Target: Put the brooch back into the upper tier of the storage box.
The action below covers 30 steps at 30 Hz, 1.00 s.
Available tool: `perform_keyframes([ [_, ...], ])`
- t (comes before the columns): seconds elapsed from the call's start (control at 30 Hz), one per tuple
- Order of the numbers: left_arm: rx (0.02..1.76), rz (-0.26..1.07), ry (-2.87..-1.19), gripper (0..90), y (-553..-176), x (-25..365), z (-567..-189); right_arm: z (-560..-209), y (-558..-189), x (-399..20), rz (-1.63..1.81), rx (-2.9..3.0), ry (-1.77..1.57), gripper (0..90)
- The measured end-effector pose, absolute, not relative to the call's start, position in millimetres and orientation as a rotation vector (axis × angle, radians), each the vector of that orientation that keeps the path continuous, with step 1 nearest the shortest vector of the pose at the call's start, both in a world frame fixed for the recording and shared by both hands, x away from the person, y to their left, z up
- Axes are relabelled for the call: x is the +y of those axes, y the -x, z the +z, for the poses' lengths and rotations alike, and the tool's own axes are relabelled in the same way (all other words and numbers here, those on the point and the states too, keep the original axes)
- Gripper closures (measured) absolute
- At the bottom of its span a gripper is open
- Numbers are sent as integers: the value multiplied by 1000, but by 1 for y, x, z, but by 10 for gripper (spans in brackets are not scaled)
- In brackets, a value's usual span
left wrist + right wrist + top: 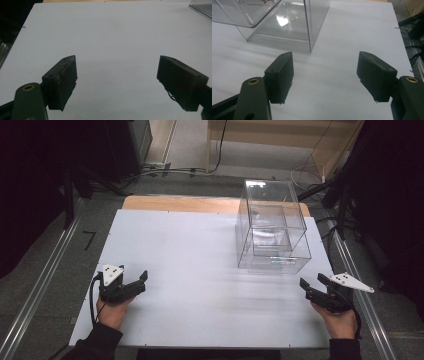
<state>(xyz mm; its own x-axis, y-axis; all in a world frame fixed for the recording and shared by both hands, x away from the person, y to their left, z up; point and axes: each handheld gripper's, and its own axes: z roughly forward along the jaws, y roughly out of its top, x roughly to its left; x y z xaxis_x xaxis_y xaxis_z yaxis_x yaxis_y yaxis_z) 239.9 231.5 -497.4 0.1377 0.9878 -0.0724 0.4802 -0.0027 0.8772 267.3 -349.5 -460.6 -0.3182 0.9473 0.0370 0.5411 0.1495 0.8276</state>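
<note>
Clear acrylic box (272,227) at the far right of the white counter (200,265), upright, with a smaller clear box (270,230) nested inside, apparently tilted. Left gripper (141,281) near the near-left edge, jaws spread wide over bare counter, well apart from the box. Right gripper (312,281) at the near right, jaws likewise spread and empty, near the box's front corner but not touching. Judged as a reach just starting, the right gripper being the natural one to go first. Best done by approaching one wall squarely, jaws kept wide enough to straddle the thin edge, and closing gently, since smooth plastic likely to slip or skid on the counter; the left gripper possibly useful for steadying the far side. In the right gripper view, near corner of the box (308,27) plain enough, upper part cut off by the frame. Walls hard to separate from reflections; whether the top was open or lidded not discernible. Small brownish specks inside the inner box at the top edge of that view, too cropped to identify. In the left gripper view, only a sliver of the box (201,8) at the far right.
</note>
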Motion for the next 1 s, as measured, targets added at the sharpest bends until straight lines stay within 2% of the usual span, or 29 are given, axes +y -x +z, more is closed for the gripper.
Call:
perform_keyframes([
  [0.87,1458,789,-1603,175,-240,232,-497,-469,-262,-355,1026,1933,-1431,279],
  [1.0,1458,789,-1604,175,-240,231,-497,-471,-262,-357,1020,1939,-1440,243],
])
